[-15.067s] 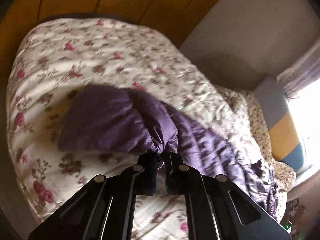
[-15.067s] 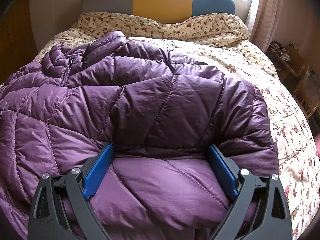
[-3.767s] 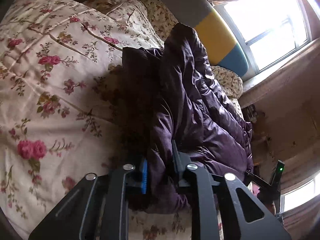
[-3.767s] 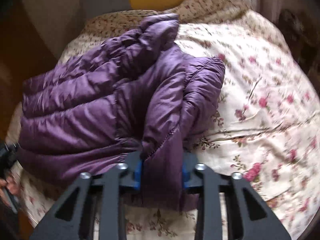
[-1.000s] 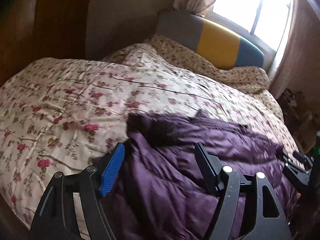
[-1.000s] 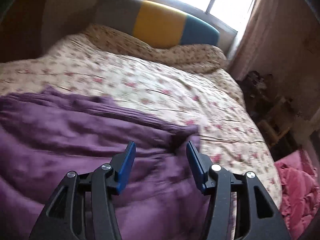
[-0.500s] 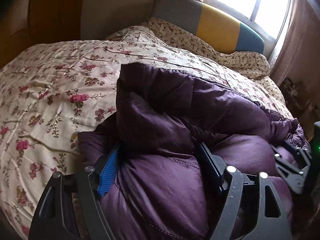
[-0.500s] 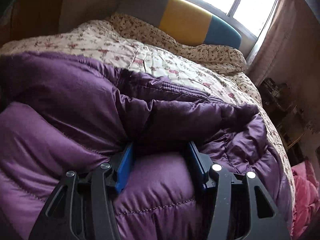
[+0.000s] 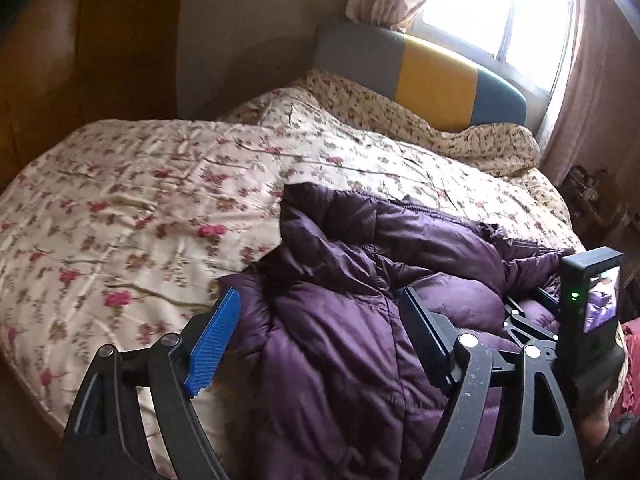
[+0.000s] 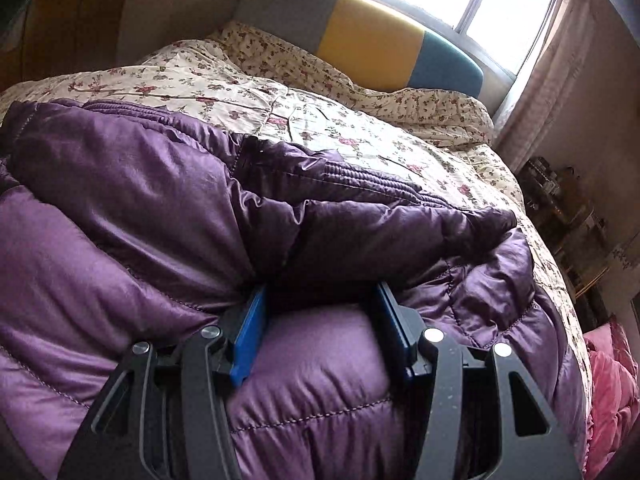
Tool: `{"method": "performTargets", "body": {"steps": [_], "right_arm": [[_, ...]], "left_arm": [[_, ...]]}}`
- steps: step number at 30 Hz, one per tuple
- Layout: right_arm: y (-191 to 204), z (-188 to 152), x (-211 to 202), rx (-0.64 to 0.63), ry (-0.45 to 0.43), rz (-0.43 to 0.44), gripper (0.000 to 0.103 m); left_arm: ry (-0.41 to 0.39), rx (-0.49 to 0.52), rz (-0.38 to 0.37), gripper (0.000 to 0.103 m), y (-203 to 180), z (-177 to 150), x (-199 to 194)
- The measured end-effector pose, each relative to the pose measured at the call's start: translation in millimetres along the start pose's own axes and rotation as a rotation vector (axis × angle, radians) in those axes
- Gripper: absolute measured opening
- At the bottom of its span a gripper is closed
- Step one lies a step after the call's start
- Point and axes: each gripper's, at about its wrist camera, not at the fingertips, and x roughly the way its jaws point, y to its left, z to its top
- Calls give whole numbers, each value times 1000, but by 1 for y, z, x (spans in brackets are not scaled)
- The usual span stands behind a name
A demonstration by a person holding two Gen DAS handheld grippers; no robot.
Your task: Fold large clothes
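Purple padding fills the near part of both views: the puffer jacket (image 9: 348, 340) lies bunched on the near right part of the bed (image 9: 120, 200), over the floral quilt. The left gripper (image 9: 320, 320) has just been opening; its jaws stand wide apart, the blue pad (image 9: 214, 336) clear of the fabric on the left and hanging over the quilt, the dark right finger (image 9: 424, 332) lying along a fold, with a bulge of jacket between them but not pinched. To the right of it the right gripper (image 10: 320, 304) has its jaws half spread and pressed into a thick roll of the jacket, the blue pad (image 10: 250, 340) and its partner sunk in on either side. Its camera block (image 9: 592, 292), green light lit, shows at the right edge of the left view. Farther off lie bare quilt, then a flowered pillow (image 9: 460, 136), then a grey, yellow and teal headboard (image 9: 436, 80) below a bright window (image 9: 500, 4). Pink bedding (image 10: 608, 392) sits low at the right.
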Motion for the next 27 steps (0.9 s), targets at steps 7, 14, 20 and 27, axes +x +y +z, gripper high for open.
{"method": "performTargets", "body": {"steps": [7, 14, 20, 27], "right_arm": [[-1, 0, -1, 0, -2, -2, 53], [-1, 0, -2, 1, -3, 0, 53], [-1, -1, -1, 0, -3, 0, 53], [-1, -1, -2, 2, -5, 2, 53]], "left_arm": [[-5, 23, 9, 81, 10, -5, -19], [42, 1, -7, 81, 26, -16, -13], [118, -134, -152, 87, 54, -27, 8], [200, -424, -430, 87, 97, -44, 39]]}}
